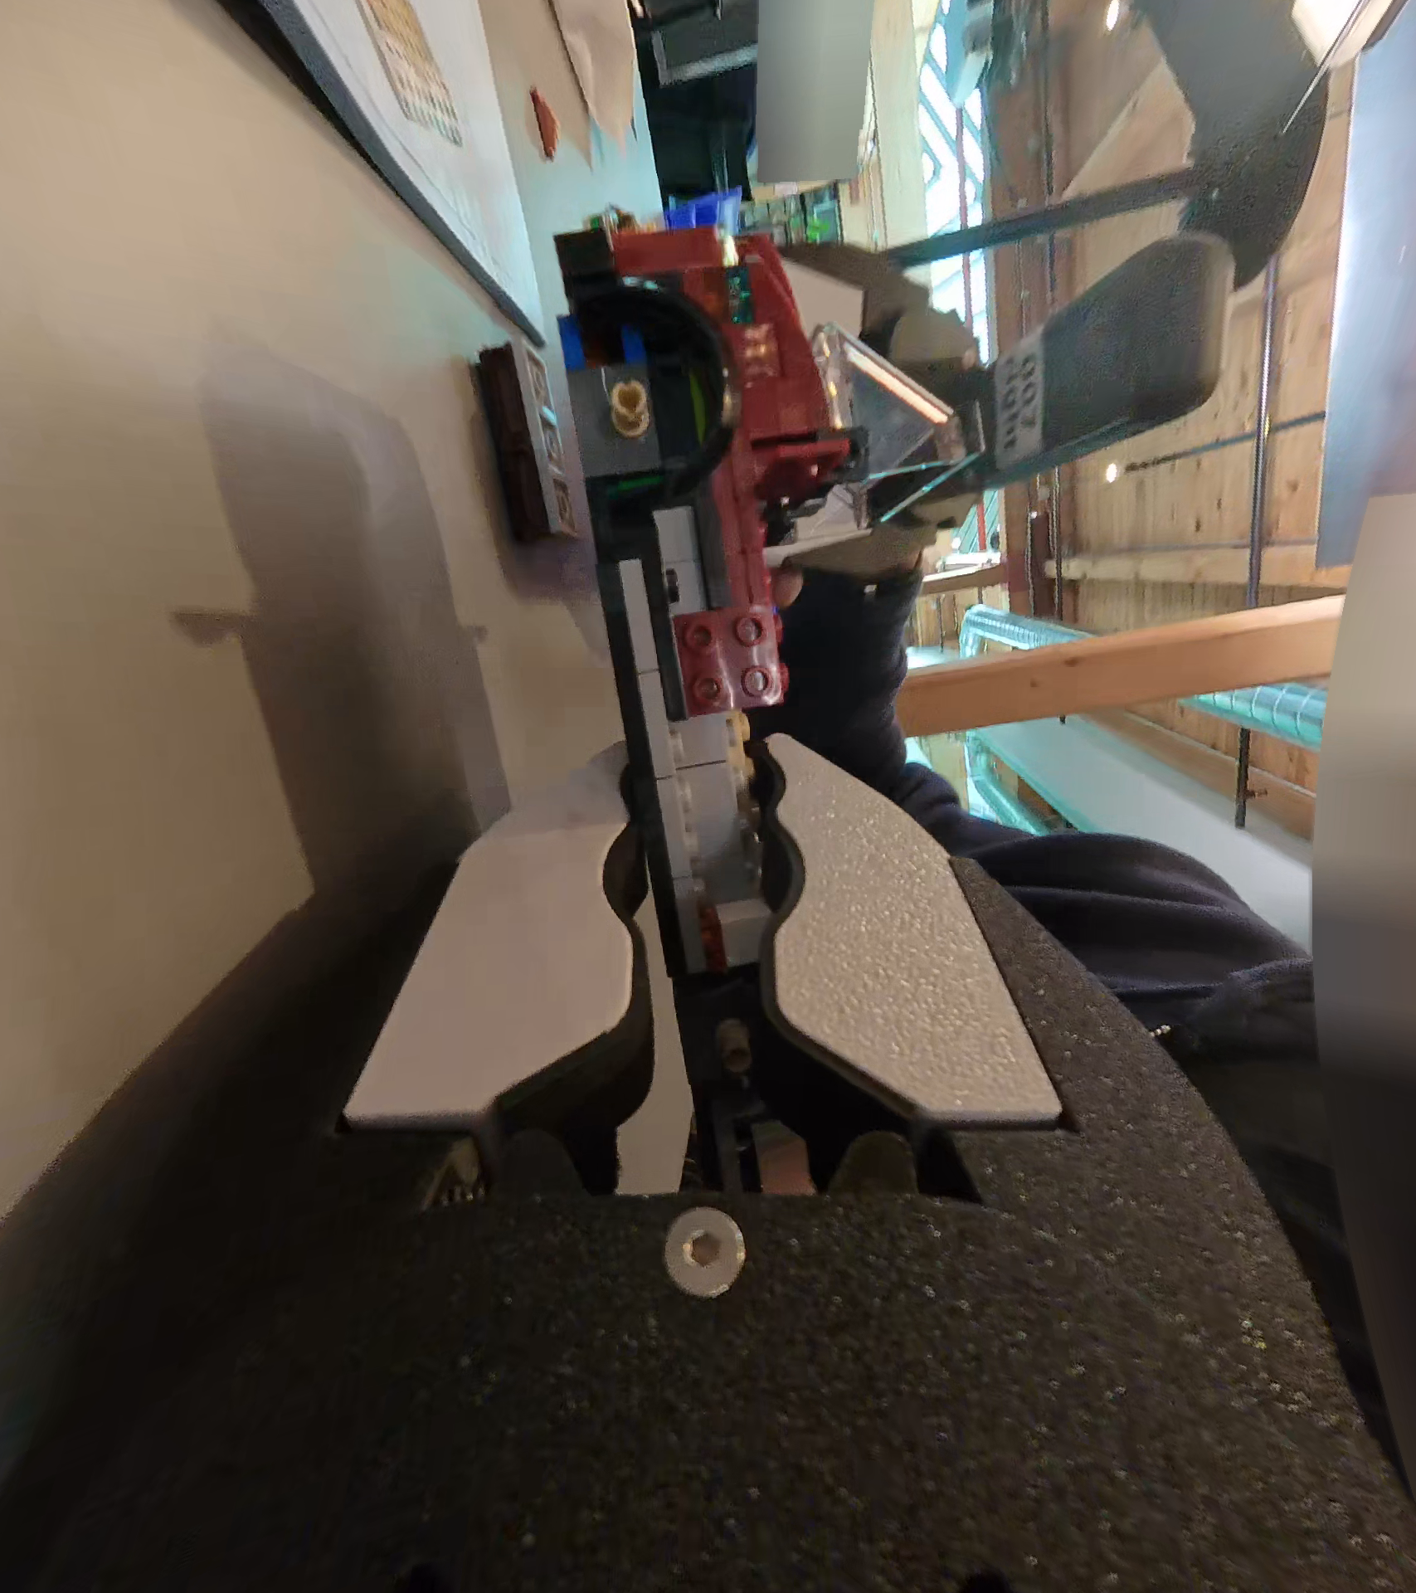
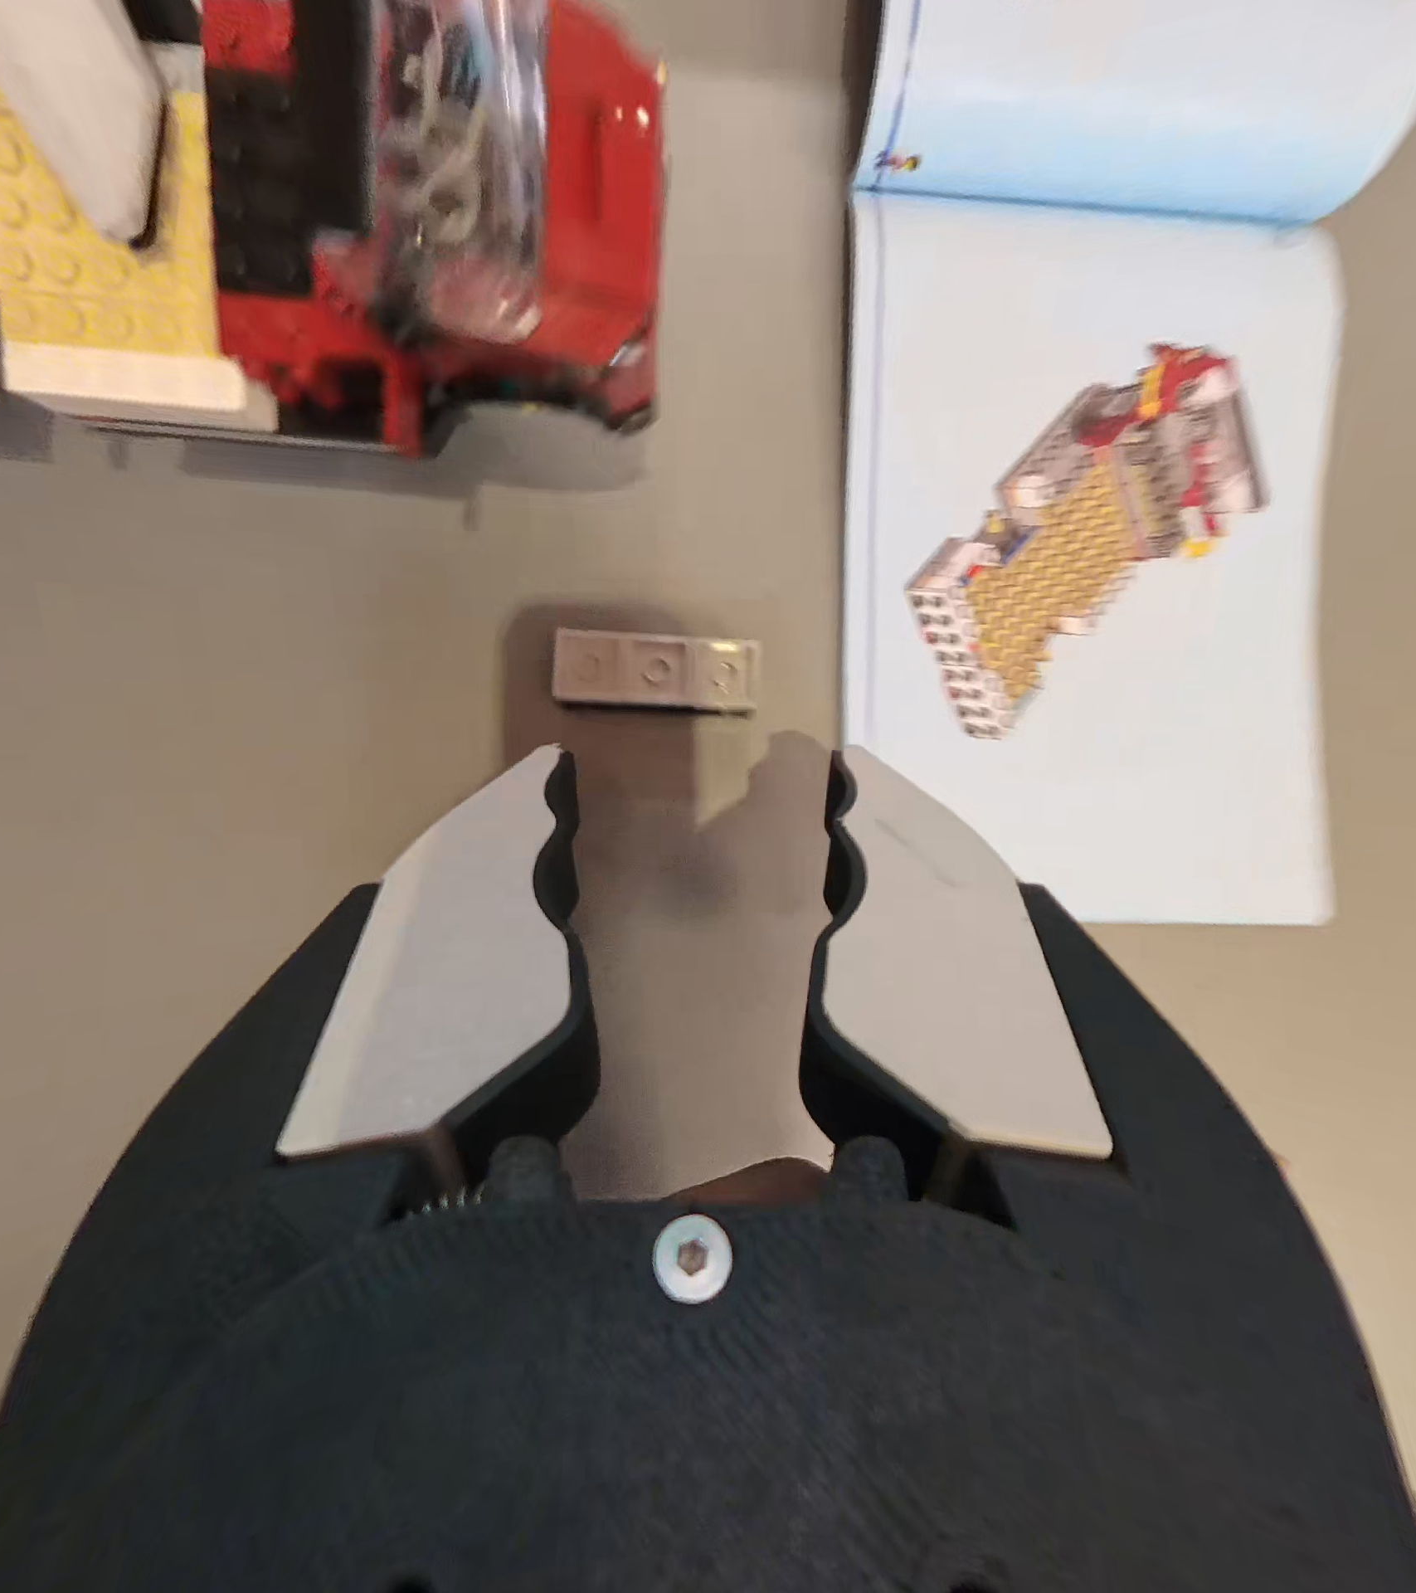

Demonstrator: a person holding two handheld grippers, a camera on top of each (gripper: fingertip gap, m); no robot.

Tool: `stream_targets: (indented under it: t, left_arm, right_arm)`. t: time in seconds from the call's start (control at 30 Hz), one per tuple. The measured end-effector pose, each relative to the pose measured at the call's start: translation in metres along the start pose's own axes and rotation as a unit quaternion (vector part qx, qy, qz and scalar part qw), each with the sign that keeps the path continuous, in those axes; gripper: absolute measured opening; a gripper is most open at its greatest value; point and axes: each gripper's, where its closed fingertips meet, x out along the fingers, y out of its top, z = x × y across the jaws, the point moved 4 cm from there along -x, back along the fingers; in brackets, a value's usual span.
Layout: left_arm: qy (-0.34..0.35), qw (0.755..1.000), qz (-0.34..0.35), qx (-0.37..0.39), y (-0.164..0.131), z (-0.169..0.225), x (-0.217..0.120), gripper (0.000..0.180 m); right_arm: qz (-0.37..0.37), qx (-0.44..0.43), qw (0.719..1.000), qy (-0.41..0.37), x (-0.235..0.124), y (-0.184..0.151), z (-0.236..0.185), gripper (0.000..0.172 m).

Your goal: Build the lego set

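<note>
My left gripper (image 1: 691,776) is shut on the grey and black rear end of a brick-built truck model (image 1: 739,414), with both pads pressed on its sides. The model has a dark red cab, a clear windscreen and a black wheel. It also shows in the right wrist view (image 2: 428,259), with a yellow studded bed, and a grey finger (image 2: 75,112) of the left gripper lies on it. My right gripper (image 2: 700,759) is open and empty above the table. A small grey brick piece (image 2: 657,672) with three studs lies on the table just beyond its fingertips. The piece also shows in the left wrist view (image 1: 536,440).
An open instruction booklet (image 2: 1075,560) with a picture of the model lies to the right of the grey piece. The beige table (image 2: 170,690) runs to the left. A person's dark sleeve (image 1: 1075,905) is beside the left gripper.
</note>
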Motion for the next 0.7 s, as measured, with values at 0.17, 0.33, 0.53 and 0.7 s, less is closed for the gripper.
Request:
stream_targets:
  t: [0.17,0.33,0.53,0.7]
  left_arm:
    - [-0.008,0.999,0.034,-0.007,0.009,0.0,-0.005,0.022]
    - [-0.005,0.998,0.06,-0.007,0.017,-0.001,-0.001,0.022]
    - [-0.007,0.993,0.116,-0.022,0.026,-0.001,0.015,0.022]
    - [0.005,0.994,0.112,-0.013,0.031,-0.003,0.039,0.022]
  right_arm:
    - [-0.001,0.018,1.0,-0.003,0.022,0.001,-0.007,0.059]
    - [0.008,0.02,1.0,-0.023,0.026,0.003,-0.007,0.052]
    - [0.105,-0.004,0.993,-0.048,-0.001,0.013,-0.013,0.052]
    - [0.036,0.01,0.998,-0.06,-0.016,-0.006,-0.015,0.052]
